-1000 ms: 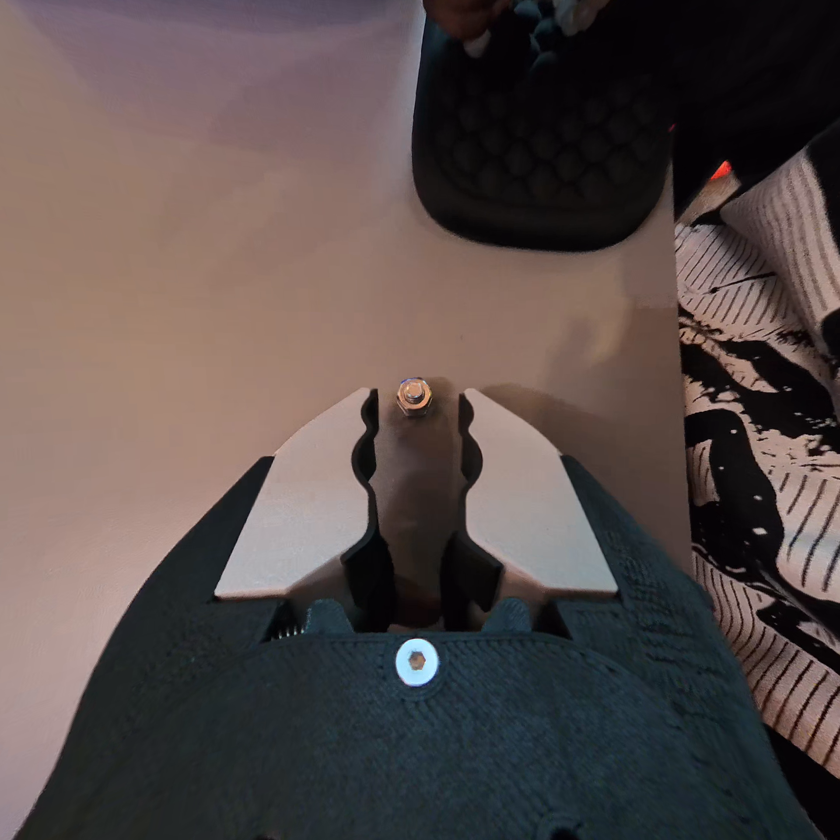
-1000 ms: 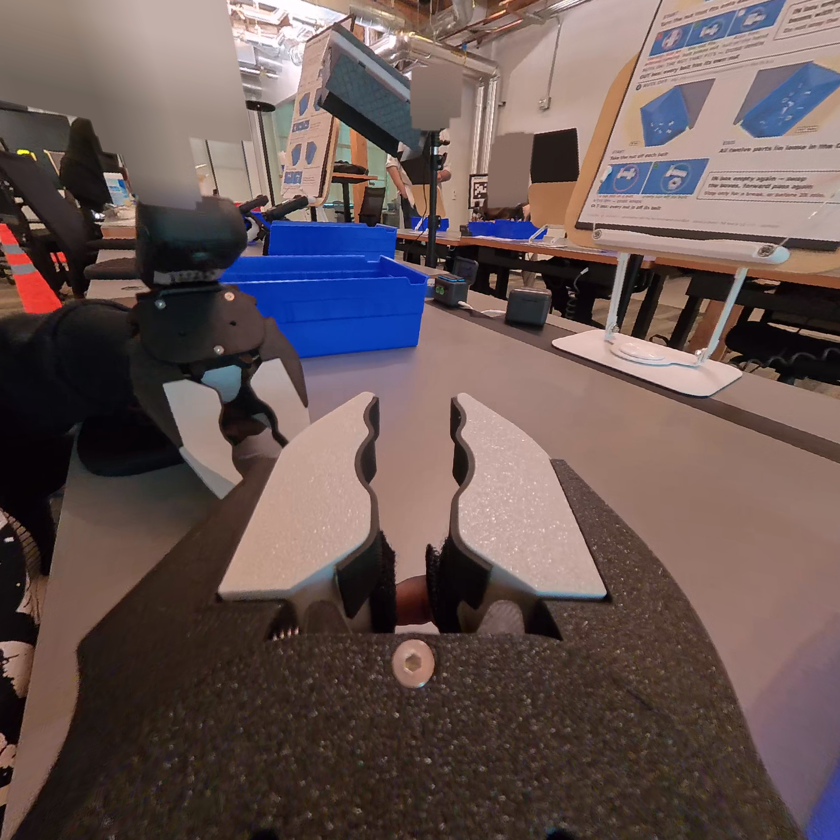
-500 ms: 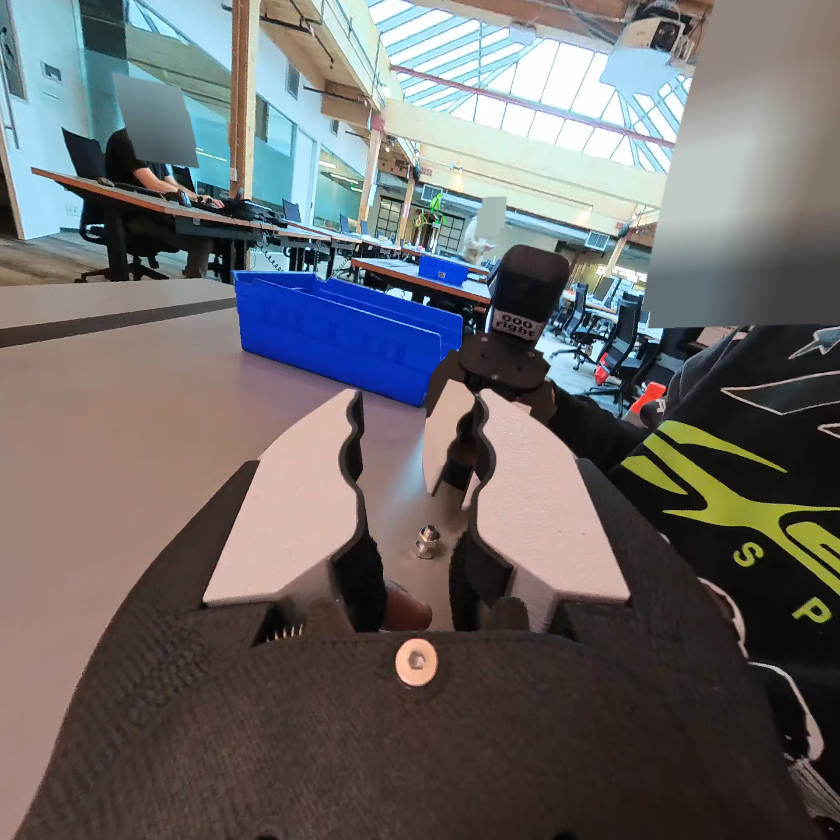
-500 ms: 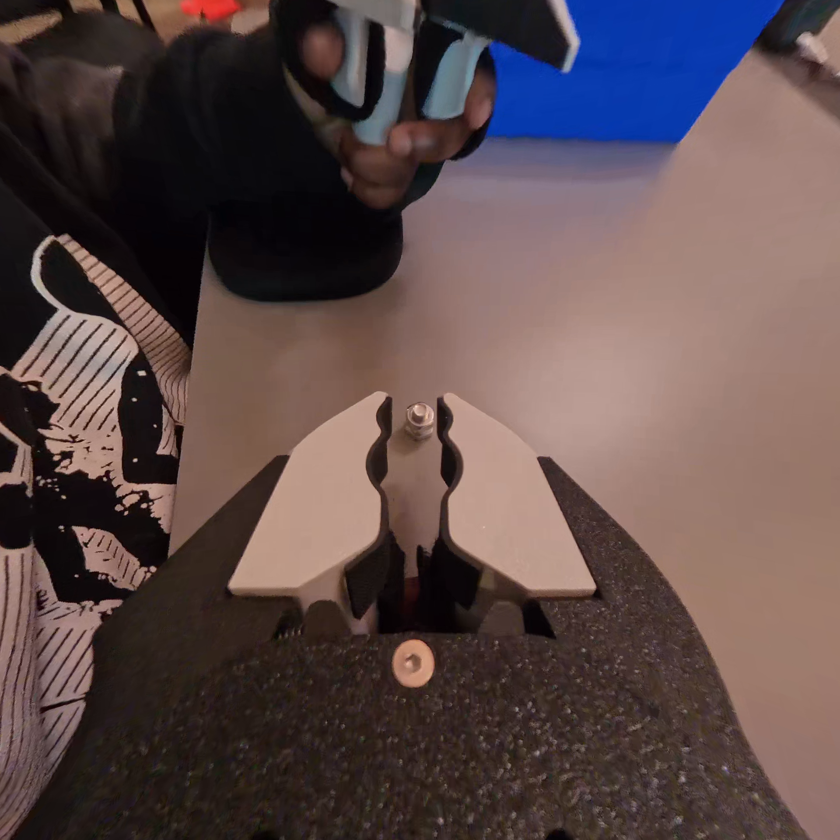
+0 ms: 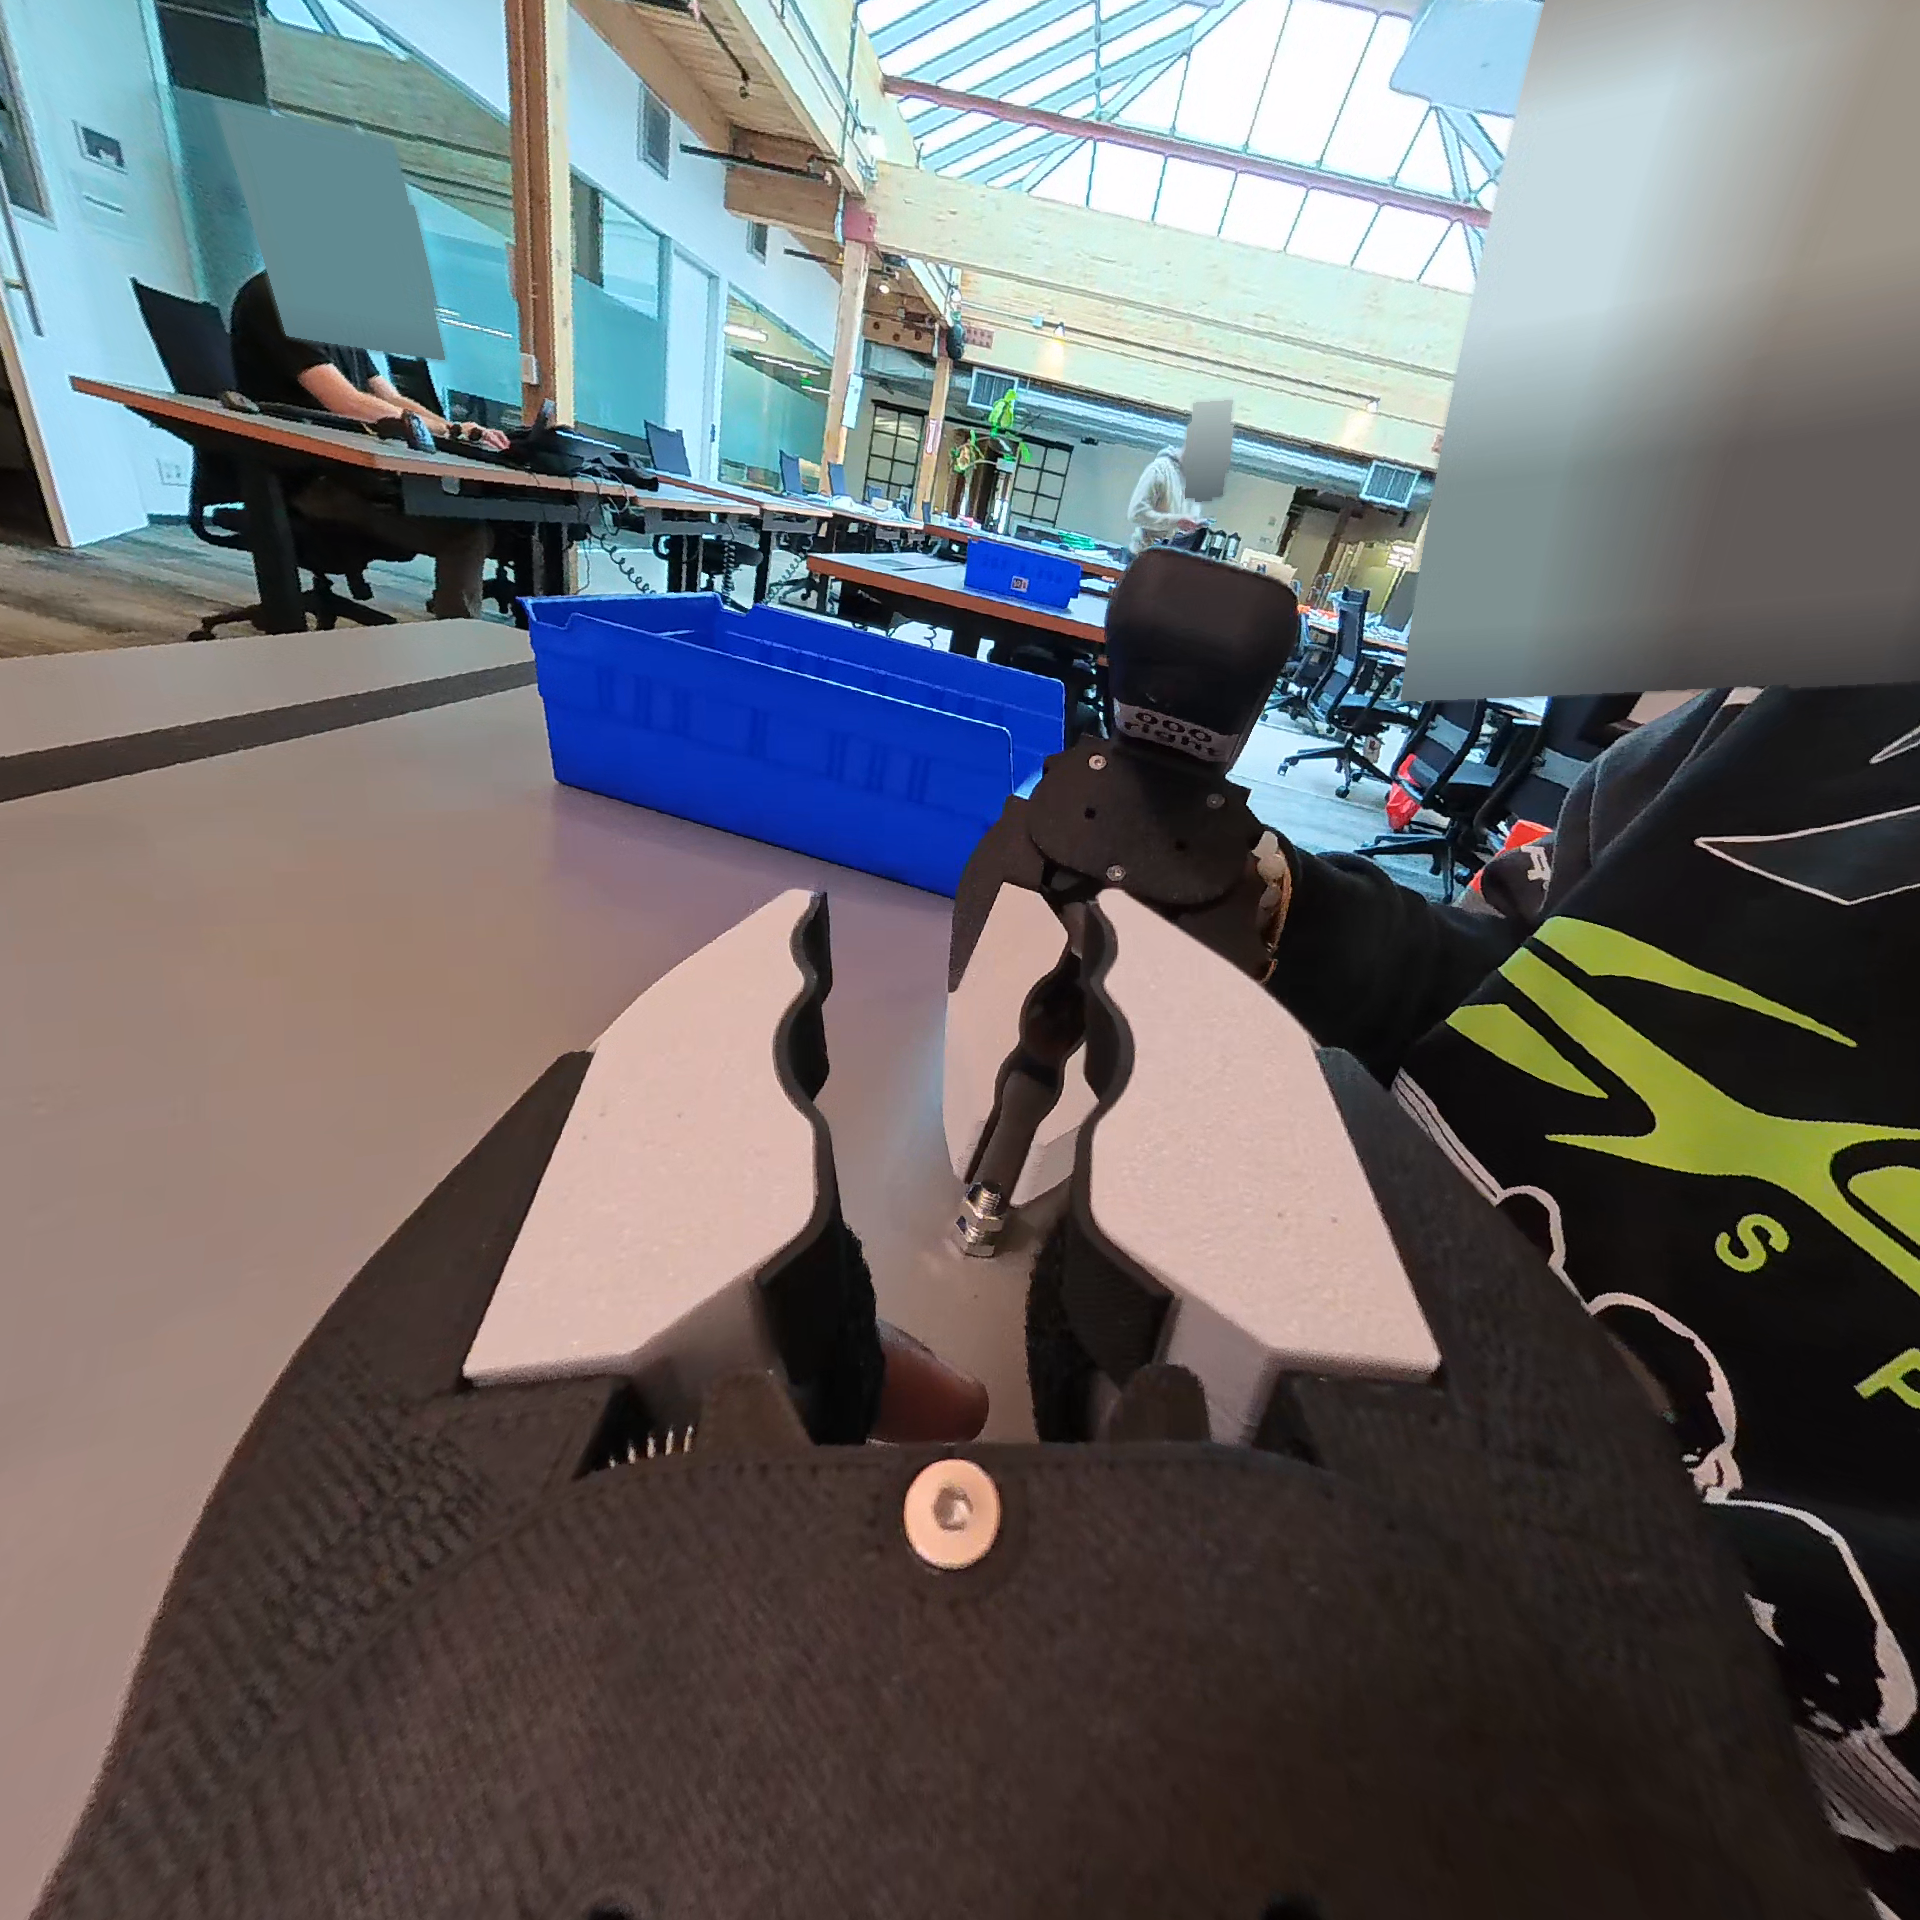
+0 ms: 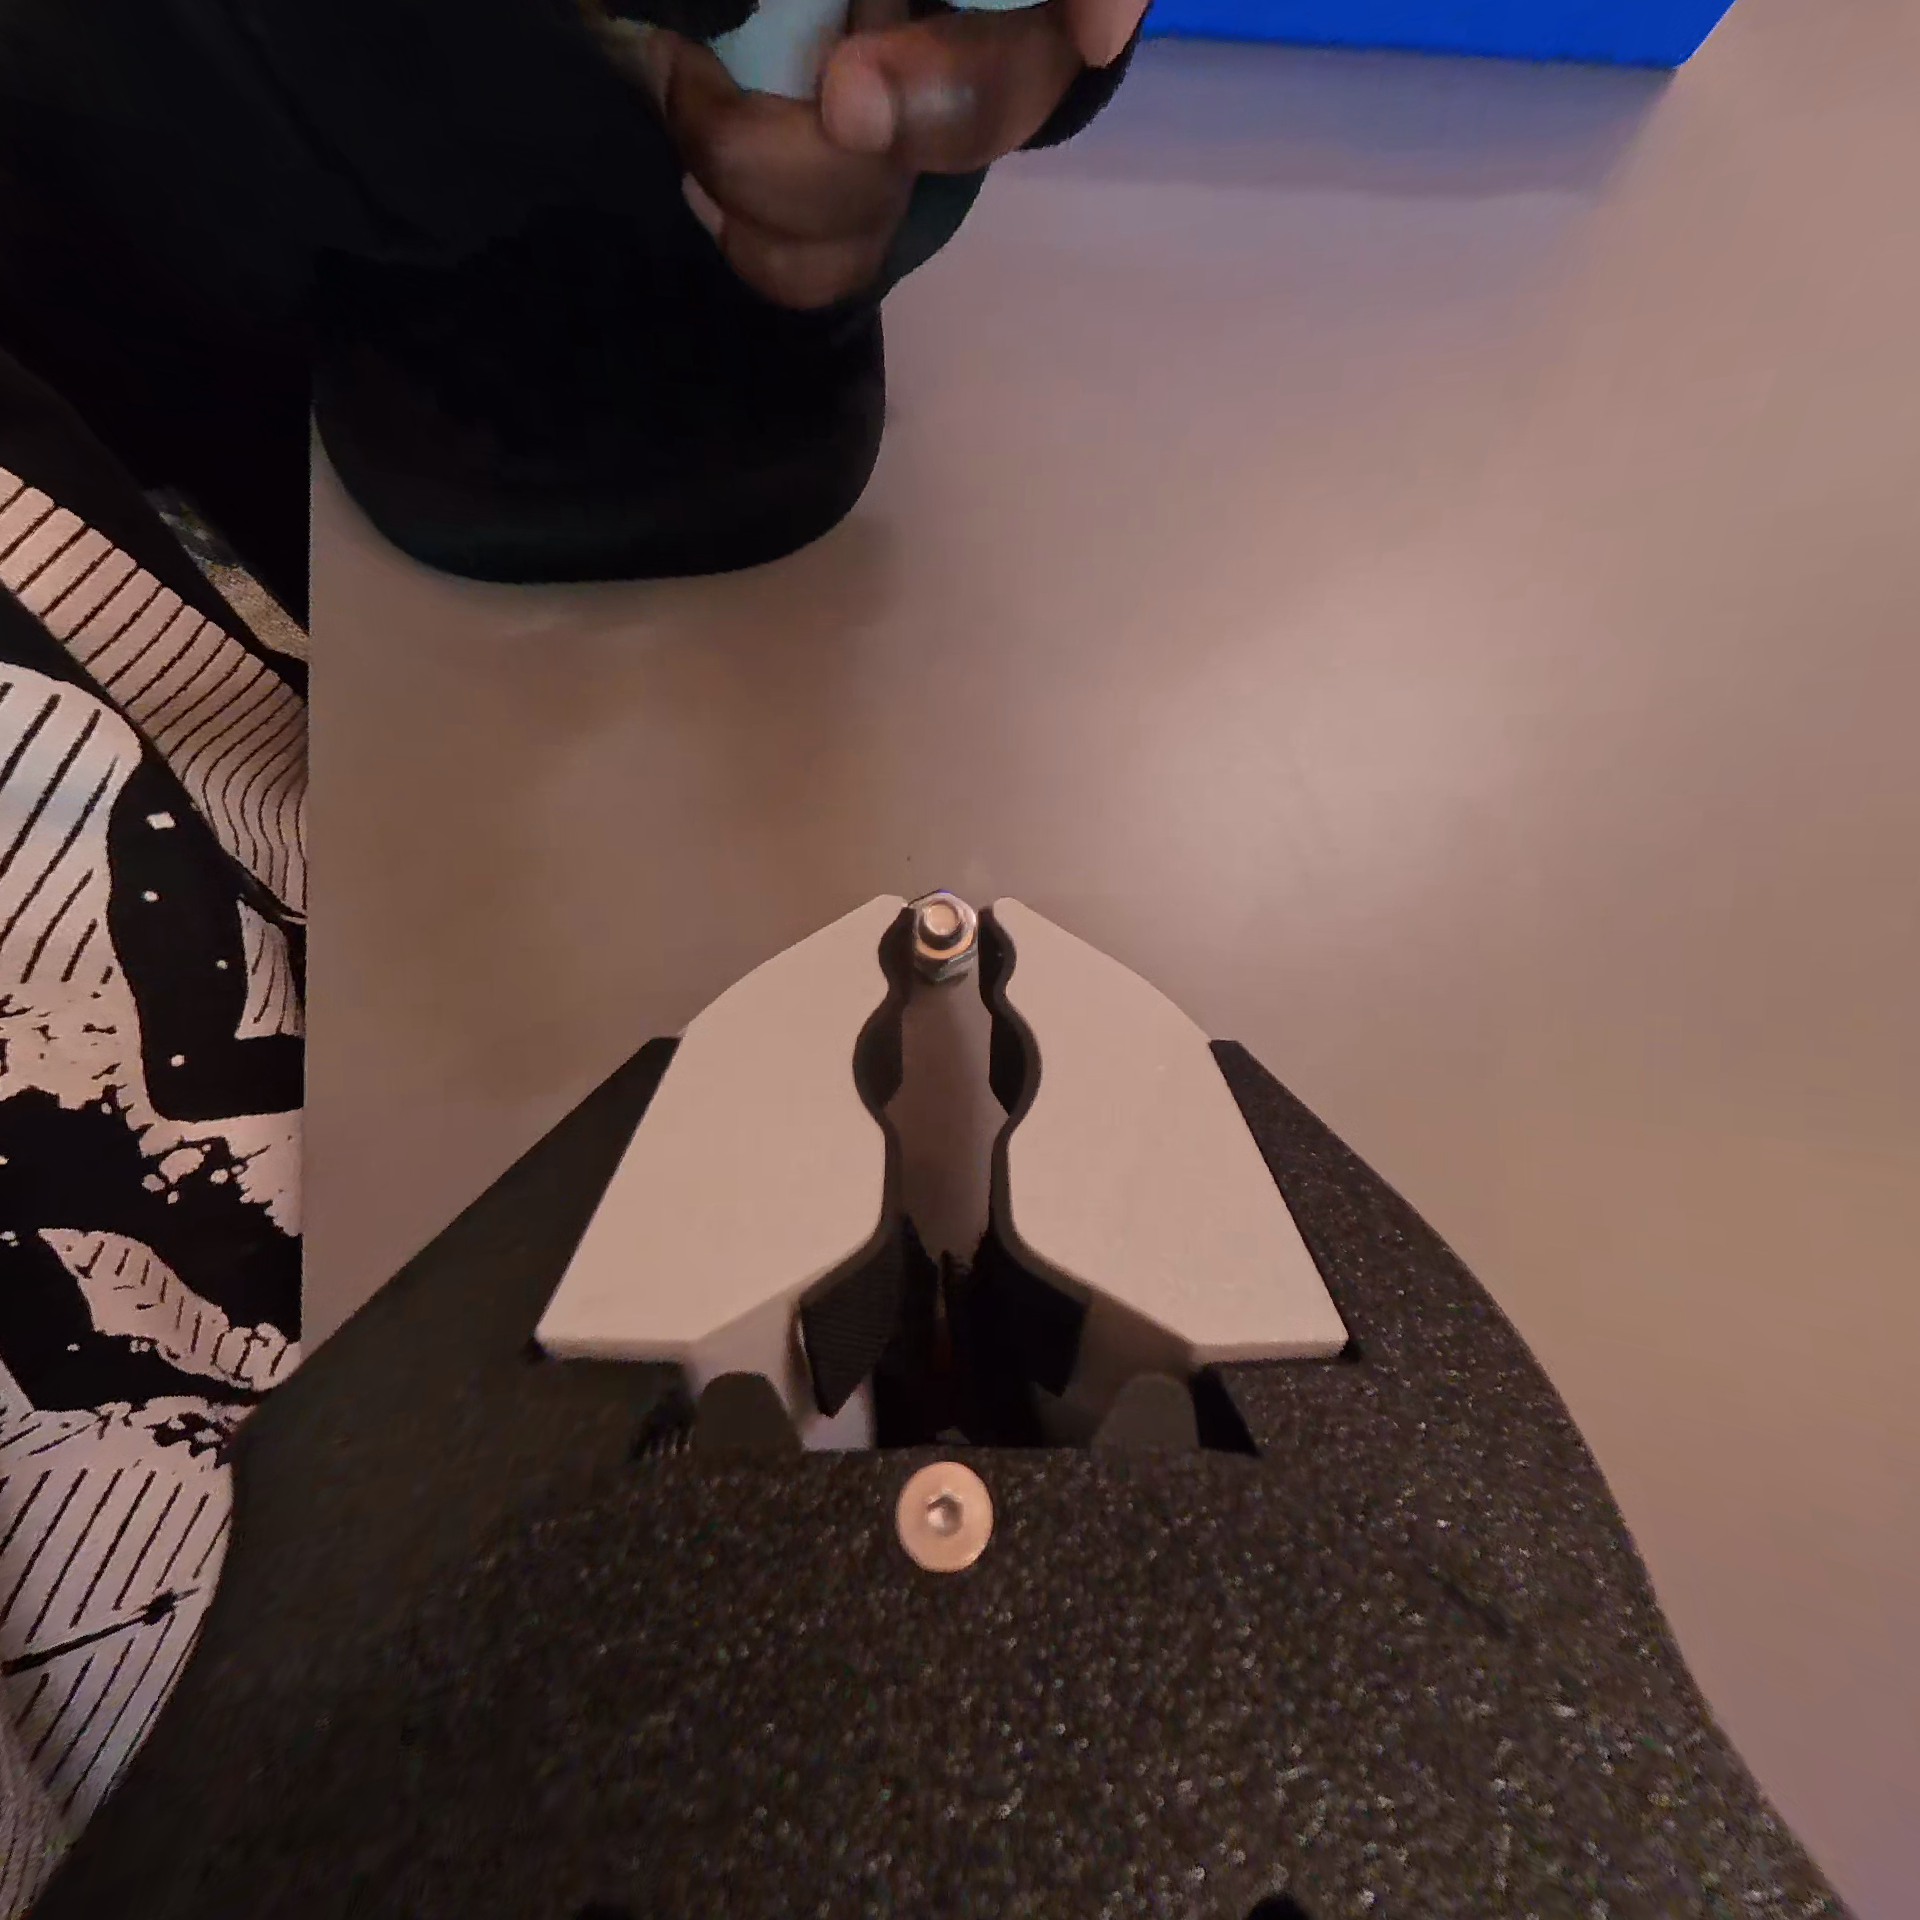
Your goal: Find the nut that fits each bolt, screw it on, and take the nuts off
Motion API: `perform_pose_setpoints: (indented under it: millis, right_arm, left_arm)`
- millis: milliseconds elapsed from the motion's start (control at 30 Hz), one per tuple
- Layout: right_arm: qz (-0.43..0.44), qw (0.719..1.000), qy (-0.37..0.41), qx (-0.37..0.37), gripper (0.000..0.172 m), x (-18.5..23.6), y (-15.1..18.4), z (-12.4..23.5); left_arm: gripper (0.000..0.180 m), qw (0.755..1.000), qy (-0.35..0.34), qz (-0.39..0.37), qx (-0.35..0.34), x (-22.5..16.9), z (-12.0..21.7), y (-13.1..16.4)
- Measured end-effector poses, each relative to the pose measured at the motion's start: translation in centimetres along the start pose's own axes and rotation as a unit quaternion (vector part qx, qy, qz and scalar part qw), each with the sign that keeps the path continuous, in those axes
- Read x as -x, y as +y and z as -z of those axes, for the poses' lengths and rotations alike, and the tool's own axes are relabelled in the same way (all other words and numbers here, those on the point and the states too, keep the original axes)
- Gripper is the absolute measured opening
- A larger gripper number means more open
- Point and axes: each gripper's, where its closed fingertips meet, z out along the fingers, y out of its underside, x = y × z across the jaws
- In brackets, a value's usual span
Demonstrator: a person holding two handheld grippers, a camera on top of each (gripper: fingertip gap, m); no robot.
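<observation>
A small silver bolt with a nut [image 5: 982, 1216] on it stands upright on the grey table [image 5: 312, 987]. In the left wrist view it is low between the fingers of my left gripper [image 5: 956, 914], which is open and does not touch it. My right gripper [image 5: 1000, 1169] comes down on it from above. In the right wrist view the right gripper [image 6: 943, 914] looks straight down, and its black pads [image 6: 881, 951] press the nut [image 6: 940, 940] from both sides at the very fingertips.
A blue bin [image 5: 790, 748] stands farther back on the table. The left gripper's dark body and the hand holding it [image 6: 623, 447] fill the right view's top left. The table edge [image 6: 308, 831] and a person's patterned shirt [image 6: 125, 935] lie to the left. Left tips to right tips: about 12 cm.
My right gripper swung from level to pointing down over the bolt, and its fingers closed onto the nut. My left gripper tilted up from looking down at the bolt and stayed open.
</observation>
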Motion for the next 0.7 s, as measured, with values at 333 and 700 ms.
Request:
perform_pose_setpoints:
  millis: [333, 700]
  right_arm:
    - [-0.015, 0.998, 0.004, -0.060, 0.008, -0.4, -1.6, 1.1]
    - [-0.027, 0.981, -0.004, -0.194, 0.008, -0.7, -7.2, 6.1]
  left_arm:
    - [0.049, 0.999, -0.009, -0.027, 0.033, -0.2, -0.6, 0.9]
    - [0.045, 0.982, -0.052, -0.124, 0.136, -1.4, -3.6, 3.8]
